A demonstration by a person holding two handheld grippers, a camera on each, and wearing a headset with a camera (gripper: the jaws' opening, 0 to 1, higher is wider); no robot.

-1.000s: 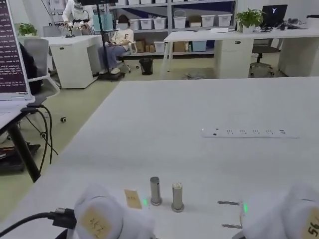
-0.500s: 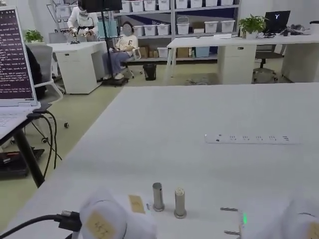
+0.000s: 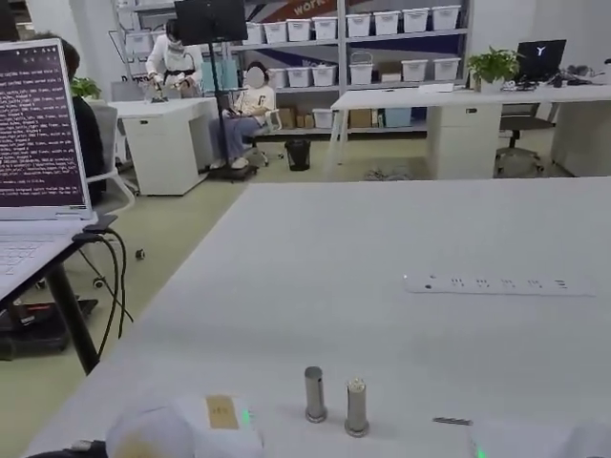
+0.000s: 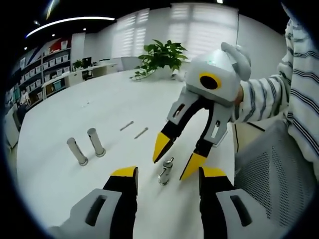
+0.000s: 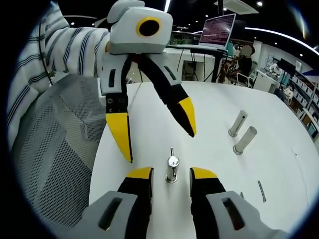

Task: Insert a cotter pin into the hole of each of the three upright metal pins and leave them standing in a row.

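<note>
Left gripper (image 4: pixel 169 175) & right gripper (image 4: pixel 175 160) match: yellow tips, black arms, white-grey shells. Sleeve (image 4: pixel 299 74) behind right gripper is white w/ dark stripes. Workbench (image 4: pixel 60 114) plain white. Metal pins (image 4: pixel 77 151) shiny silver-grey; cotter pins (image 4: pixel 126 125) lying loose are the same silver-grey. Mesh chair (image 4: pixel 269 164) grey, fine grid pattern. Potted plant (image 4: pixel 159 55) green. In head view: laptop screen (image 3: pixel 33 134) dark purple w/ rows of pale text, power strip (image 3: pixel 498 284) white, tan label (image 3: pixel 221 412) & small green light (image 3: pixel 245 416) on a gripper's white shell, storage bins (image 3: pixel 382 19) on far shelves white.
</note>
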